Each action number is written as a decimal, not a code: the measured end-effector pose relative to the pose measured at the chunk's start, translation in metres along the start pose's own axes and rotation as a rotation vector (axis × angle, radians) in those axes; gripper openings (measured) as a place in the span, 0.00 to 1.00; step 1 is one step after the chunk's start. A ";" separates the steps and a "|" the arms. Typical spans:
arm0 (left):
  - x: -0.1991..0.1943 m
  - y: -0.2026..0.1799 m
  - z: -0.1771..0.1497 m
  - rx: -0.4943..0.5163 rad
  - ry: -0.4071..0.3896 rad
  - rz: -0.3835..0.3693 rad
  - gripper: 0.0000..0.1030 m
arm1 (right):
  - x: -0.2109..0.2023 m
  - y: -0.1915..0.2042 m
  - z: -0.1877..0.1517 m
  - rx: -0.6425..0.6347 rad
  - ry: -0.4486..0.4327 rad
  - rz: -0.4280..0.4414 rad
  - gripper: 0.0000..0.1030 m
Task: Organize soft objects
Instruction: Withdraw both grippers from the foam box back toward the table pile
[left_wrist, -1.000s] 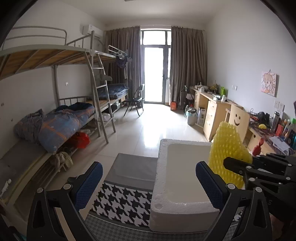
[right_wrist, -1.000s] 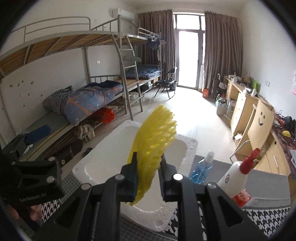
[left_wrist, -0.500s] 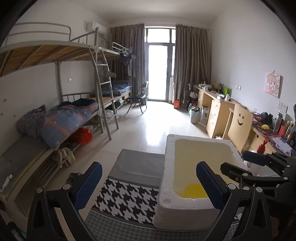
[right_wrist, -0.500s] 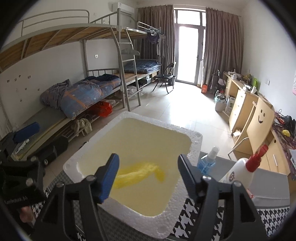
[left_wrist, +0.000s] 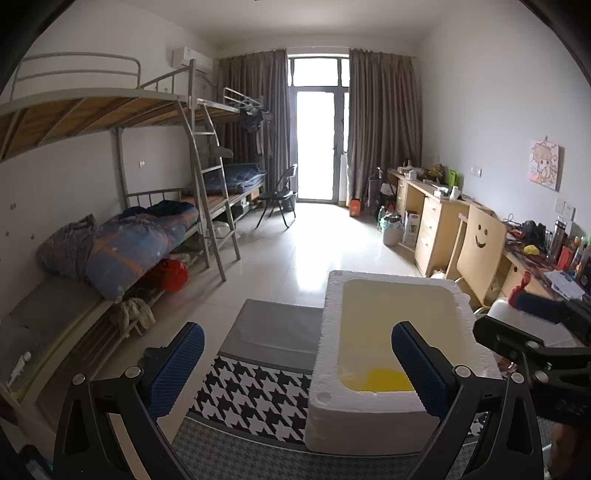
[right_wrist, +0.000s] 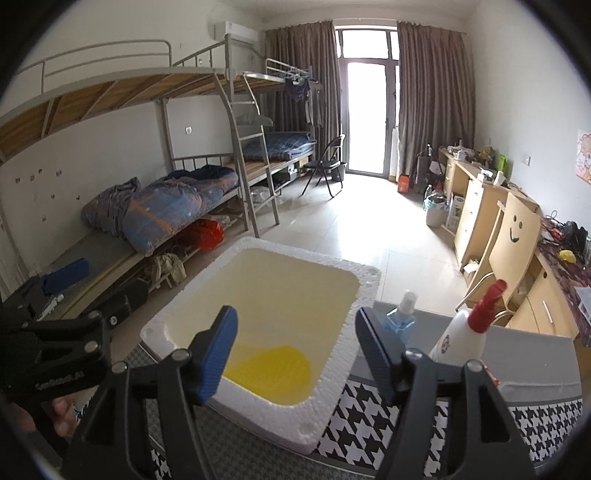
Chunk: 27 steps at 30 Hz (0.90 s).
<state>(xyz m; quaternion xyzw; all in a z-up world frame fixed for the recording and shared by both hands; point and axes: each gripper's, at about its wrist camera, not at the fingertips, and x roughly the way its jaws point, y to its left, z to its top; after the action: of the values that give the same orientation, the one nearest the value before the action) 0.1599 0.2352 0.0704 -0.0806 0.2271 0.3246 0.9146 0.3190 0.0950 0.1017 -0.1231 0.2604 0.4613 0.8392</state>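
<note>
A yellow foam net (right_wrist: 269, 373) lies flat on the floor of the white styrofoam box (right_wrist: 314, 258), at its near end. My right gripper (right_wrist: 297, 347) hovers over that end. Its jaws are opening, with nothing pressed between the blue pads. In the left wrist view the same net (left_wrist: 384, 378) shows low in the box (left_wrist: 388, 277), and the right gripper (left_wrist: 517, 321) reaches in from the right. My left gripper (left_wrist: 297, 365) stands open and empty beside the box's left wall. It also appears at the left edge of the right wrist view, as the left gripper (right_wrist: 70, 299).
The box sits on a houndstooth cloth (right_wrist: 369, 417) over a grey table. Right of the box stand a small blue spray bottle (right_wrist: 402, 317) and a white bottle with a red trigger (right_wrist: 465, 332). Bunk beds line the left wall, desks the right.
The right gripper, shut on the upright yellow net a second ago, opened. The net dropped into the box and settled flat. The left gripper stayed put.
</note>
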 end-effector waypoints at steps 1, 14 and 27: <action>-0.002 -0.001 0.000 0.002 -0.004 -0.003 0.99 | -0.004 0.001 0.000 -0.002 -0.012 -0.007 0.84; -0.033 -0.016 -0.003 0.039 -0.037 -0.046 0.99 | -0.046 -0.003 -0.009 0.005 -0.093 -0.026 0.93; -0.069 -0.025 -0.009 0.062 -0.093 -0.105 0.99 | -0.081 0.000 -0.025 0.002 -0.129 -0.039 0.93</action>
<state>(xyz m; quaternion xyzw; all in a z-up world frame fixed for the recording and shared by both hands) 0.1255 0.1745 0.0947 -0.0489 0.1895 0.2725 0.9420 0.2755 0.0267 0.1254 -0.0973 0.2037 0.4514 0.8633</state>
